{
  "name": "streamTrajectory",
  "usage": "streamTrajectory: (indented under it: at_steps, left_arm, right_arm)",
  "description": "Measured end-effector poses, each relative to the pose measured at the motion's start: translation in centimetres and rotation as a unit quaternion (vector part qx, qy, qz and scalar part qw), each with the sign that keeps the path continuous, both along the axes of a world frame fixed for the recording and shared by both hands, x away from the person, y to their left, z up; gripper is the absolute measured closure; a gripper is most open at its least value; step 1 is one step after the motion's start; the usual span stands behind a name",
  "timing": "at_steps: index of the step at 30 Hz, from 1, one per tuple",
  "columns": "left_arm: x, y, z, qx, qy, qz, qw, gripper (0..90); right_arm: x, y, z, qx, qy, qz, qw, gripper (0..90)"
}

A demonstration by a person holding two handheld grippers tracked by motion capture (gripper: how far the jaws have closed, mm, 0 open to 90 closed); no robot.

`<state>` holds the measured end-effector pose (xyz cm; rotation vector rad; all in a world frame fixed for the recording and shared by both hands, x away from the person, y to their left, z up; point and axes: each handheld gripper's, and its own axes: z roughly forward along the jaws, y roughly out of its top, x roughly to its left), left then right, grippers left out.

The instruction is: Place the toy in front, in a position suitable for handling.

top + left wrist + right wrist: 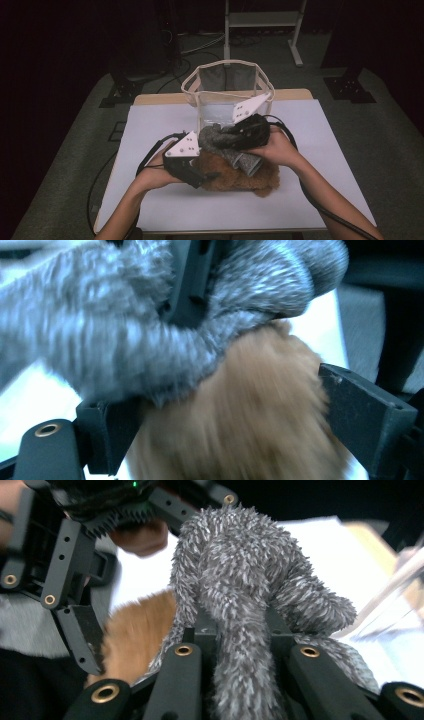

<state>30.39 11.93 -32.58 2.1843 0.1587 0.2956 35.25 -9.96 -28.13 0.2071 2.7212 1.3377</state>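
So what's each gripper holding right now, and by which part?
The right gripper is shut on the grey fuzzy sock, pinched mid-length. The left gripper stands open around the brown fuzzy sock, gripping nothing.

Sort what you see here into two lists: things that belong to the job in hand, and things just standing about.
In the job: grey fuzzy cloth, pinched in the right gripper; brown fuzzy cloth, between the open left gripper's jaws; mesh basket.

Standing about: metal frame, floor cables.

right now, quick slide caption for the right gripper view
Right claw shut on a grey fuzzy sock, with a brown fuzzy sock and the open left claw beside it.
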Motion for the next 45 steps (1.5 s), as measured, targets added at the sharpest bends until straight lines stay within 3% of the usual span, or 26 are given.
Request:
streamTrajectory:
  at_steps: [2,5,6,9,11,15,18,21,26,30,34,45]
  left_arm:
    - [0.3,0.7,-1.5,0.000,0.020,0.007,0.9998,13.9]
    - [0.4,1.9,-3.2,0.017,0.031,0.010,0.9993,16.3]
    - [0.4,2.2,-3.7,0.021,0.033,0.015,0.9991,16.4]
    - [0.6,2.8,-4.1,0.015,0.039,0.023,0.9989,20.9]
    - [0.6,2.8,-3.8,0.014,0.038,0.023,0.9989,20.8]
    - [0.2,1.5,-2.7,0.013,0.021,0.007,0.9997,18.6]
    - [-0.1,0.1,-2.7,0.030,0.016,-0.006,0.9994,16.8]
    - [-0.2,-1.1,-3.3,0.052,0.009,-0.012,0.9985,15.4]
    - [-0.1,-1.3,-3.4,0.078,-0.003,-0.013,0.9968,19.6]
    - [0.4,-0.7,-3.9,0.106,-0.006,-0.002,0.9944,23.5]
    - [1.2,0.5,-4.3,0.092,0.004,0.014,0.9956,23.5]
    - [3.0,3.3,-4.8,0.107,0.014,0.046,0.9930,22.8]
  right_arm:
    - [0.1,0.5,-1.5,-0.030,0.013,-0.001,0.9995,74.4]
    - [0.4,0.2,-4.3,-0.073,0.023,-0.005,0.9970,74.2]
    - [0.4,-0.3,-5.0,-0.074,0.031,-0.009,0.9967,74.2]
    - [0.7,-2.0,-5.9,-0.043,0.054,-0.020,0.9974,74.2]
    - [0.9,-3.2,-5.9,-0.024,0.054,-0.036,0.9976,74.1]
    - [1.2,-5.0,-5.4,-0.021,0.046,-0.060,0.9970,74.1]
    - [1.6,-6.6,-5.3,-0.021,0.040,-0.082,0.9957,73.9]
    - [2.1,-8.4,-5.5,-0.011,0.048,-0.109,0.9928,73.8]
    - [2.5,-10.1,-6.3,0.007,0.061,-0.126,0.9902,73.8]
    - [2.5,-10.6,-6.7,0.011,0.064,-0.132,0.9891,73.9]
    - [2.0,-10.5,-7.4,0.014,0.073,-0.127,0.9891,74.3]
    - [-0.2,-8.0,-7.7,0.029,0.091,-0.080,0.9922,74.8]
